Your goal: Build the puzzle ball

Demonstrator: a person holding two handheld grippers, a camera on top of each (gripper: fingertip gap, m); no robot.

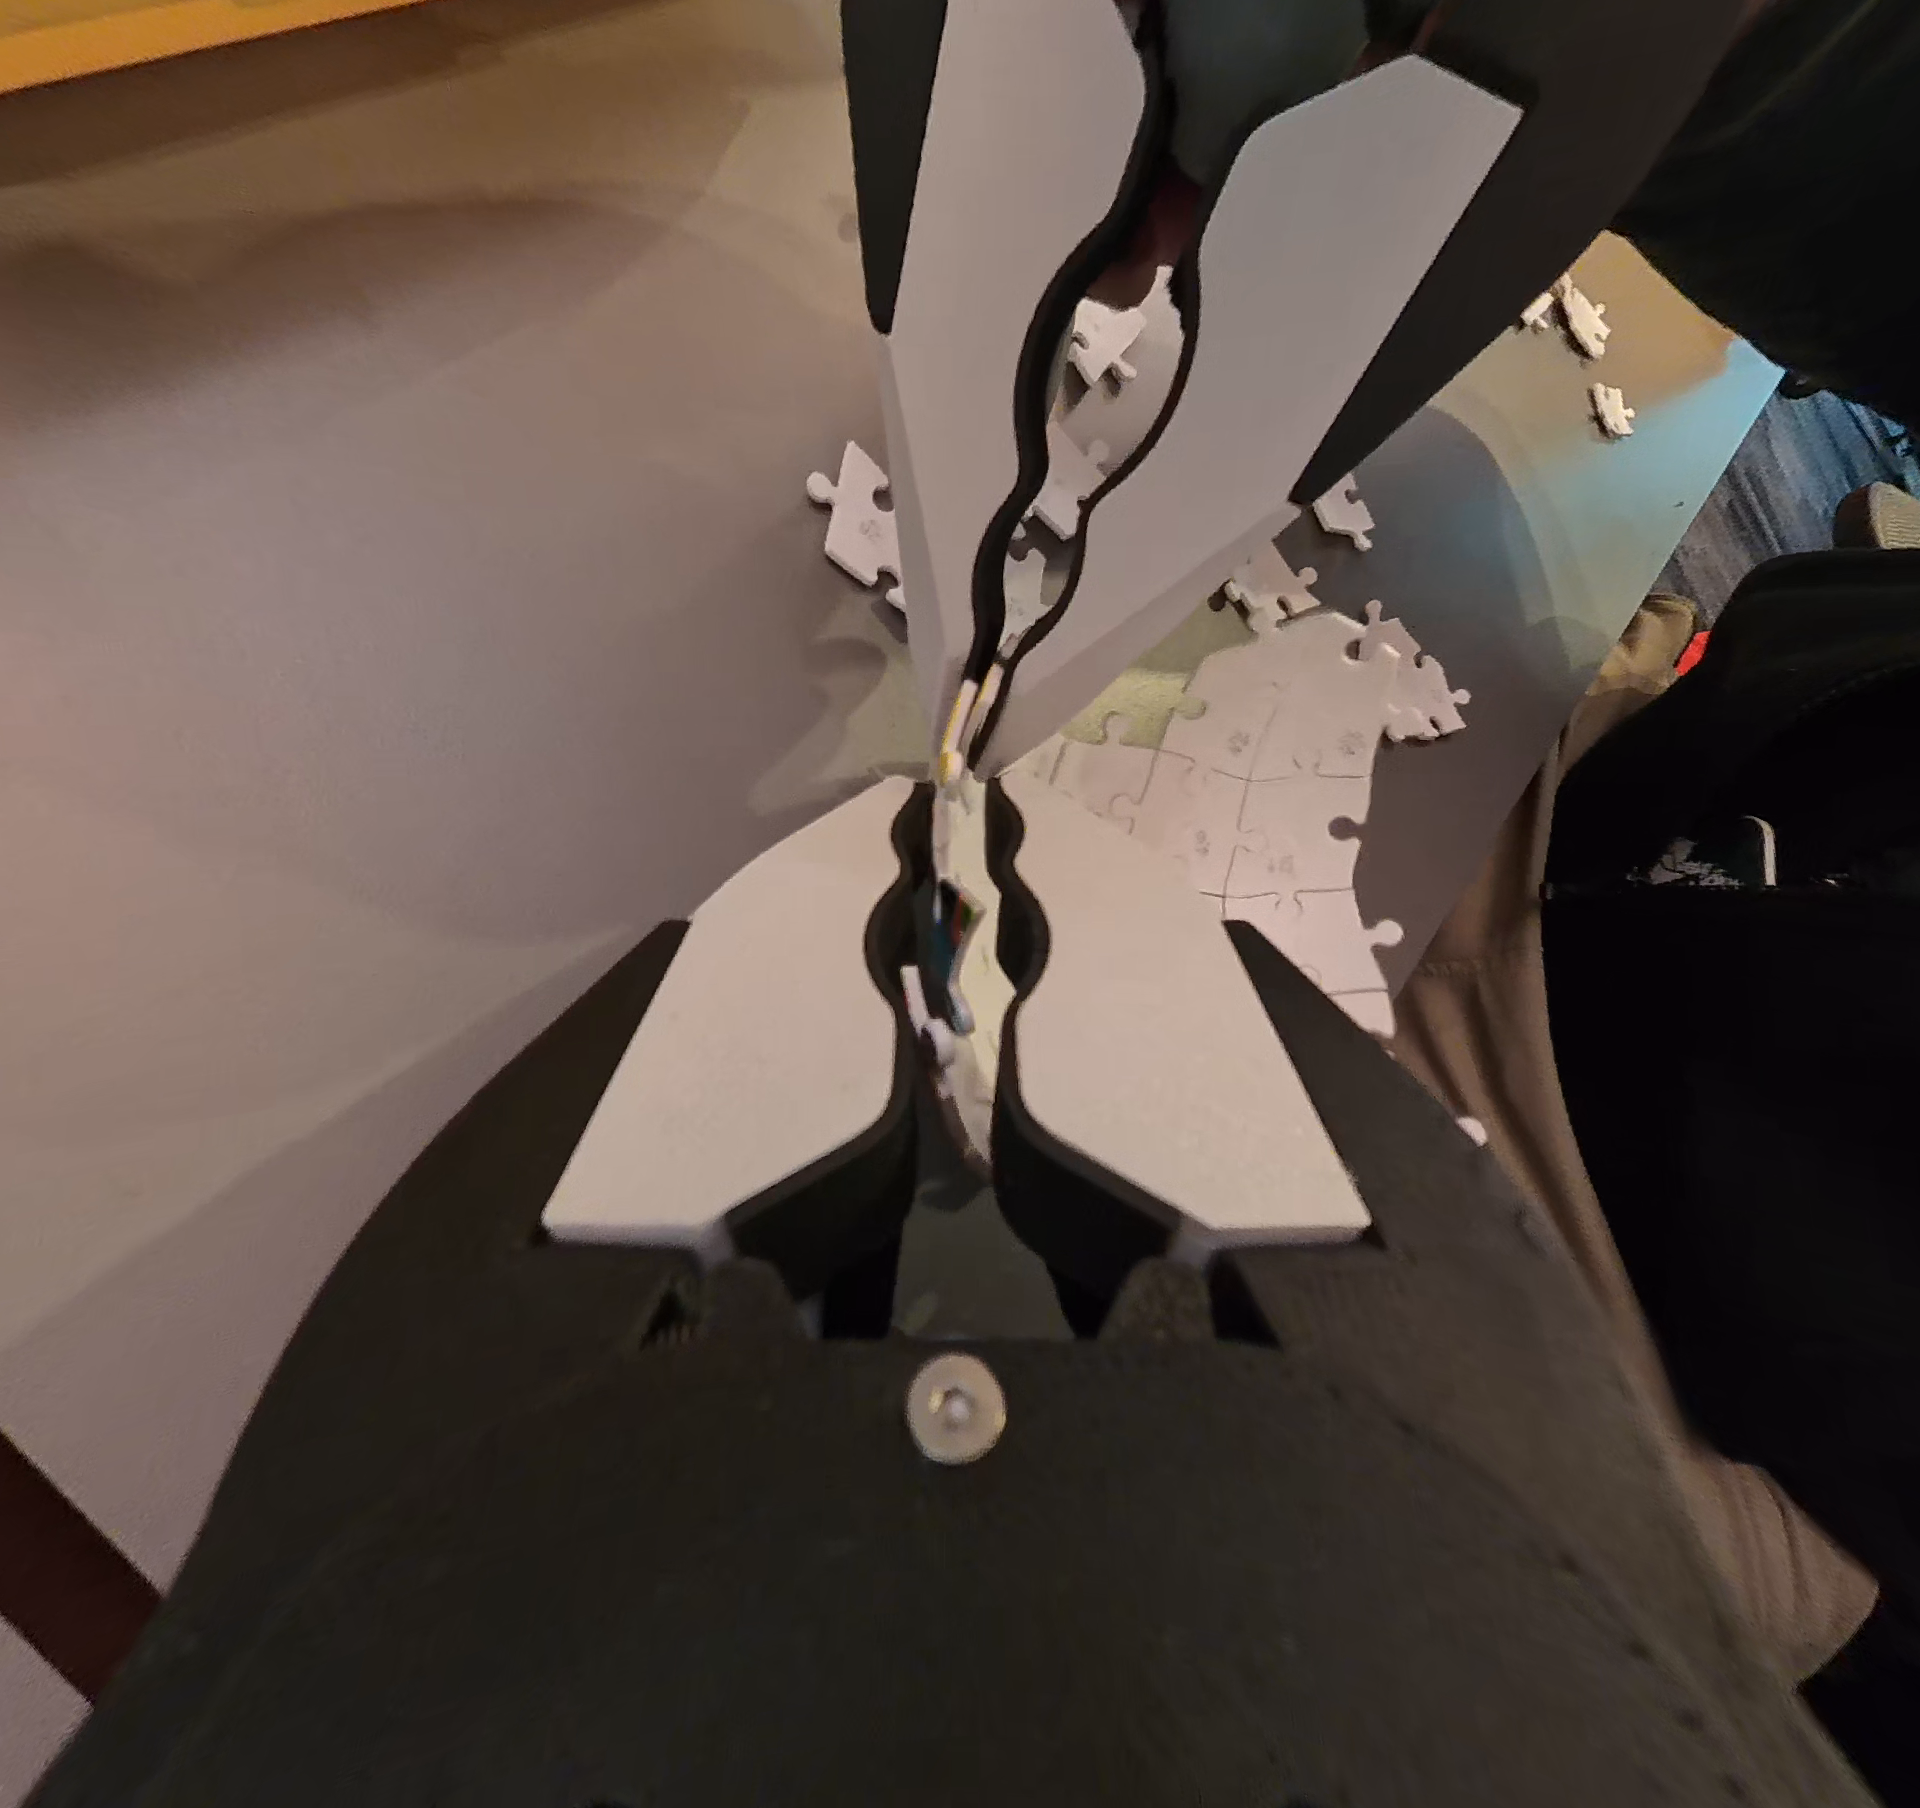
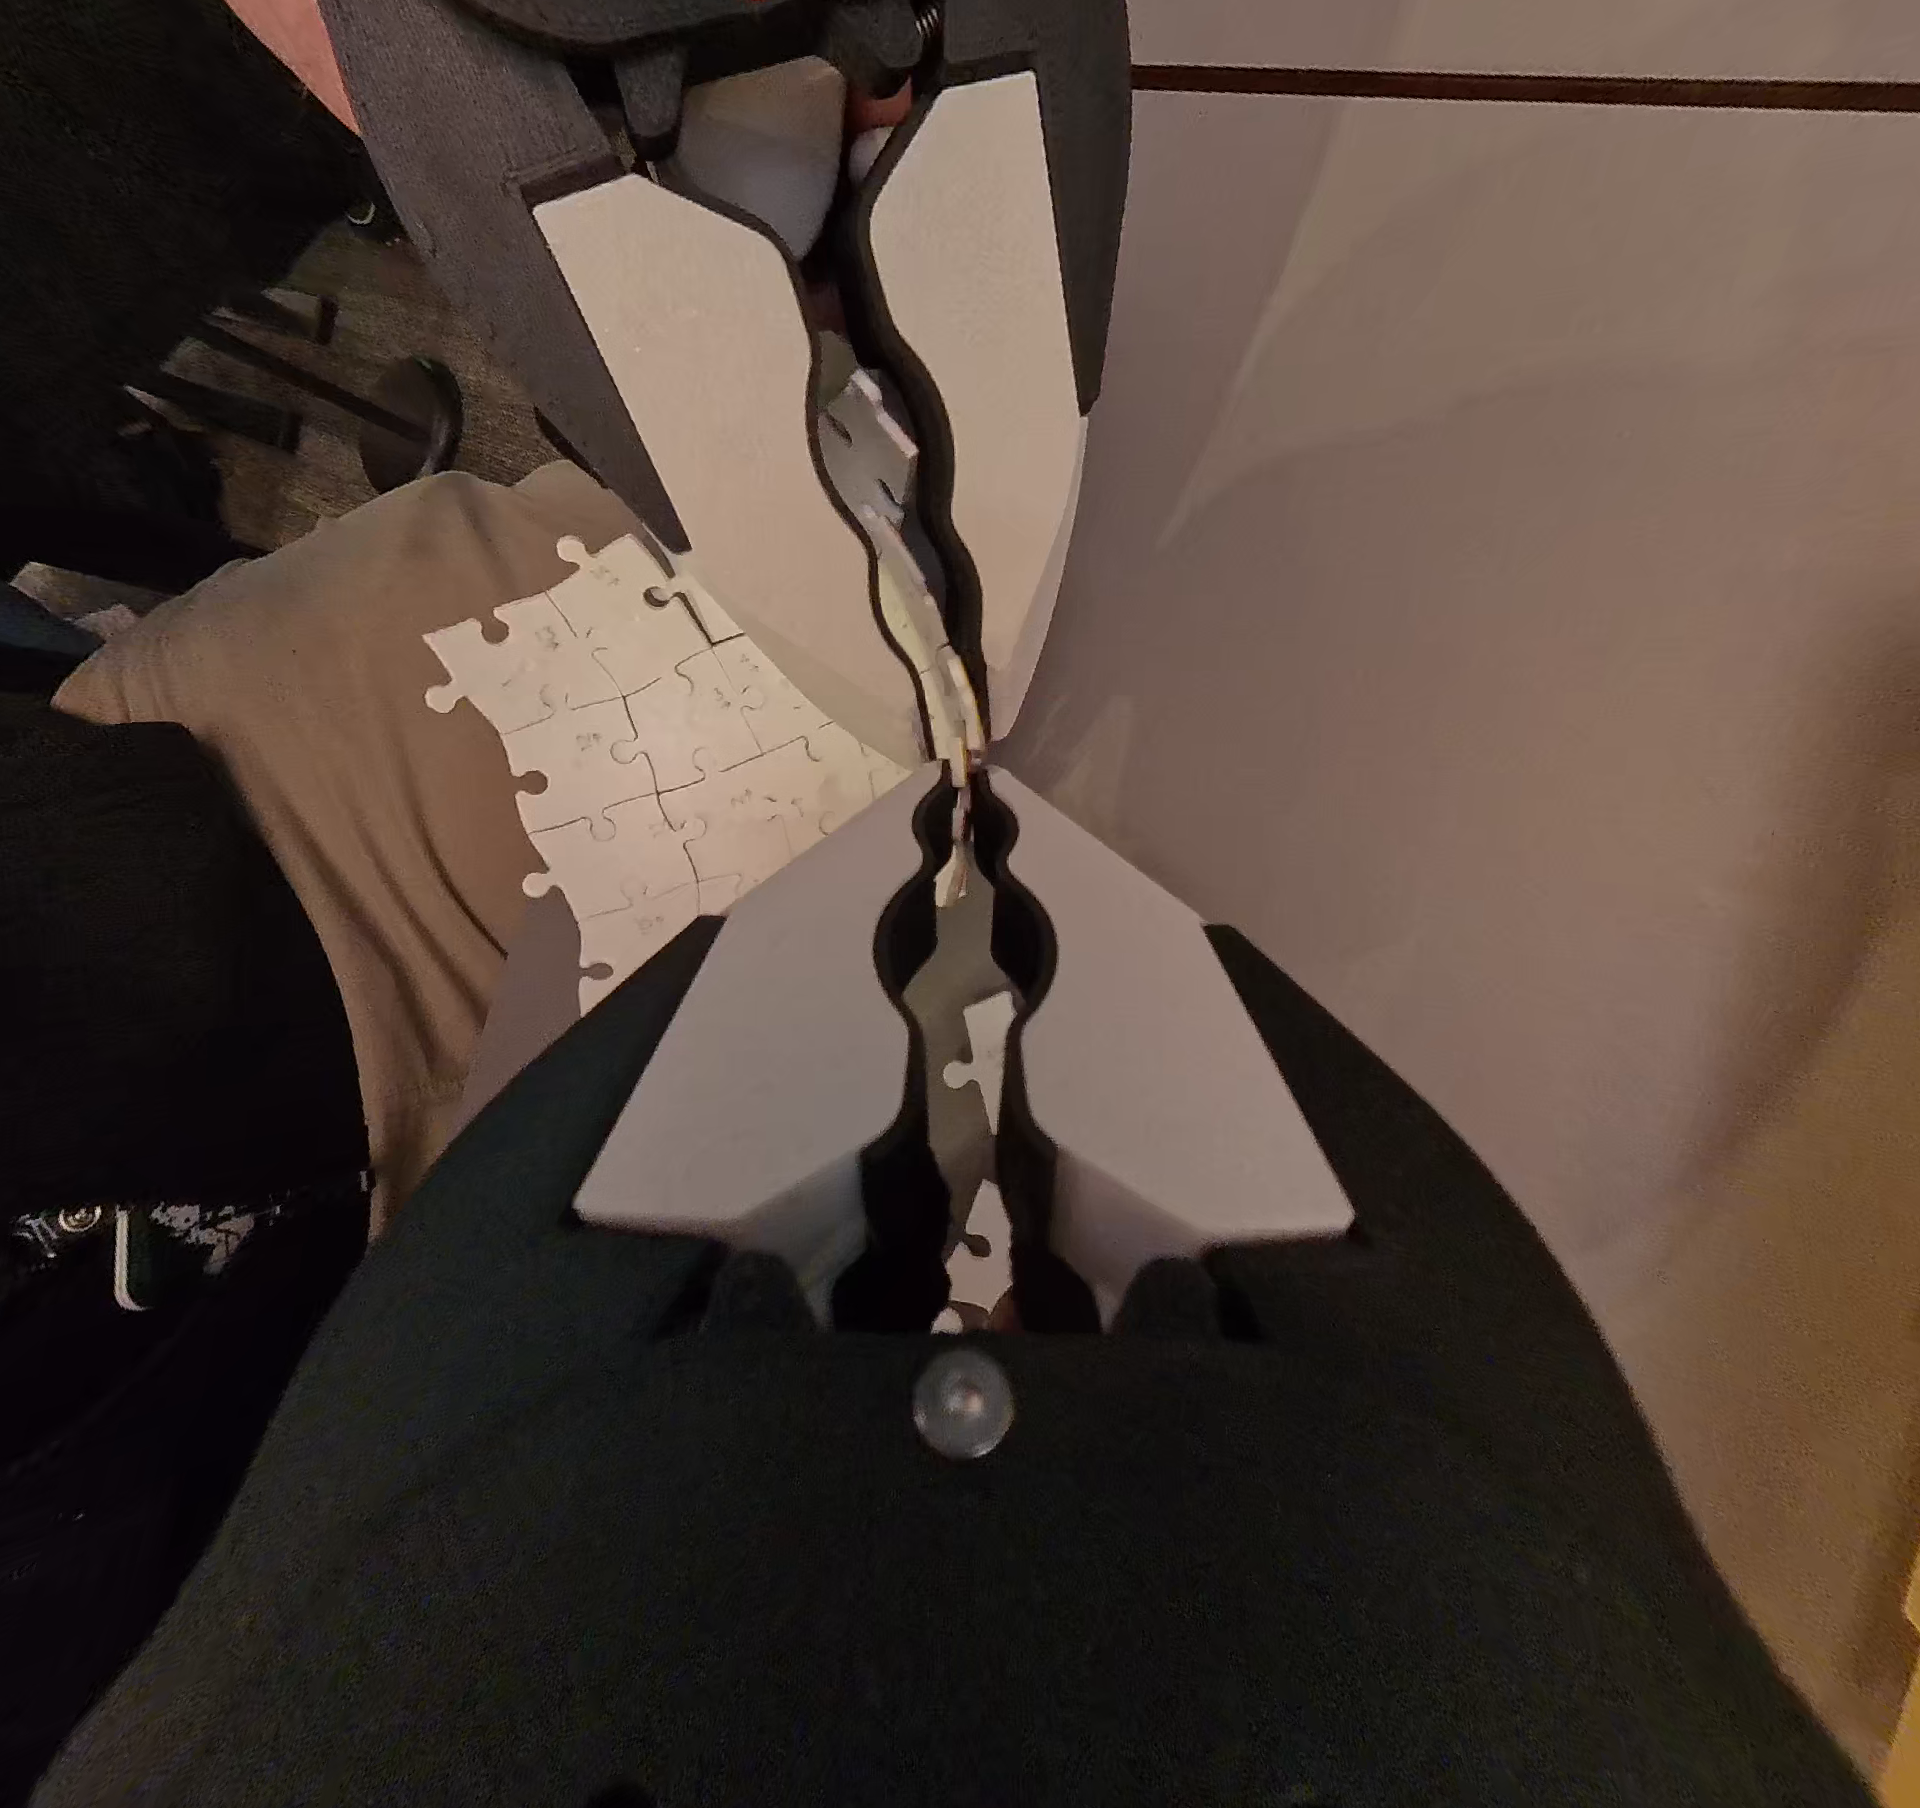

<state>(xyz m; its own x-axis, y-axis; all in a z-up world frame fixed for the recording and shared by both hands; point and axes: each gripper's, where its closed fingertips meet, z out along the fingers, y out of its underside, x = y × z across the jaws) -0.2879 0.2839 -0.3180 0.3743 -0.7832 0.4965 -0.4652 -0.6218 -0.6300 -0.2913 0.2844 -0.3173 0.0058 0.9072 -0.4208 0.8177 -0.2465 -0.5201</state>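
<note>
Grippers meet tip to tip above the table (image 1: 416,719): left gripper (image 1: 961,802) and right gripper (image 2: 961,802) each pinch a puzzle piece (image 1: 954,735), apparently mating them. Assembled sheet (image 2: 644,719) lies flat beneath; loose pieces (image 1: 862,532) remain, ball unformed.

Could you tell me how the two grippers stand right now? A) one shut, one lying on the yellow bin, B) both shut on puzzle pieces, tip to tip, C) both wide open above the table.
B: the left gripper and right gripper each pinch a puzzle piece, tips meeting.
</note>
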